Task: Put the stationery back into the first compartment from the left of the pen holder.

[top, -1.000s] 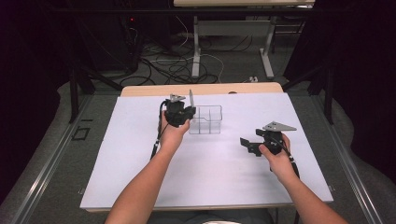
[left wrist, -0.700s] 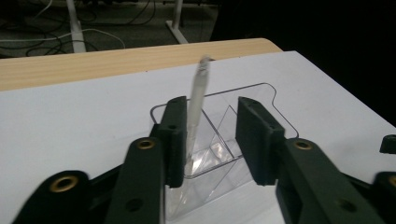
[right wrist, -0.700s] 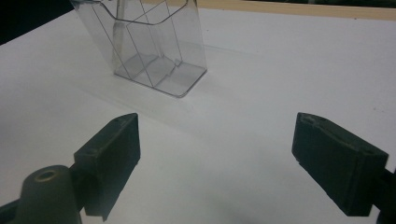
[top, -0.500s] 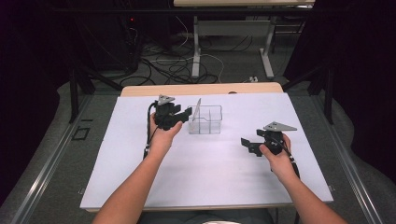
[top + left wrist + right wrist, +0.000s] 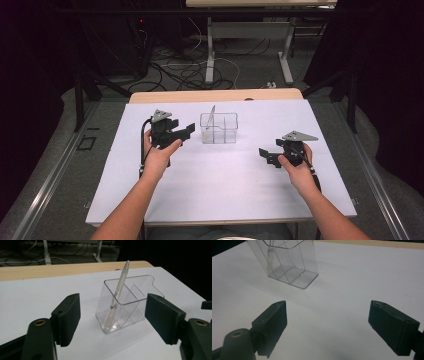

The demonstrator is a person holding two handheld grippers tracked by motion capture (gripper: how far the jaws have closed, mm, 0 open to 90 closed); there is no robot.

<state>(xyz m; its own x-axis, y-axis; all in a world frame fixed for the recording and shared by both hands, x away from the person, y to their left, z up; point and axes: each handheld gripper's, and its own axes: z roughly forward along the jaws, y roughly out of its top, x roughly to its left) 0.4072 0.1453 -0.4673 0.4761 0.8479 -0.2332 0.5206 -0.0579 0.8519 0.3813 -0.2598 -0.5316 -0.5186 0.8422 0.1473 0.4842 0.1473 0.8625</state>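
Now, pen [image 5: 117, 296]: light, stiff, slick; grip mid-barrel above holder [image 5: 135, 302] rim.
Left gripper [image 5: 176, 134]: just opened, empty.
Right gripper [image 5: 266, 155]: wide, empty.

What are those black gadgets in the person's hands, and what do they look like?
Each hand holds a black left gripper or right gripper with two blocky flat-faced jaws, brass-ringed screw holes near them, a grey three-cornered plate on top and a black cable trailing back. The forearms are bare, with no sleeves.

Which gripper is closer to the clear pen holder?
Left. The left gripper sits just beside the pen holder, on its left, open and empty. The right gripper is farther off, toward the holder's near right.
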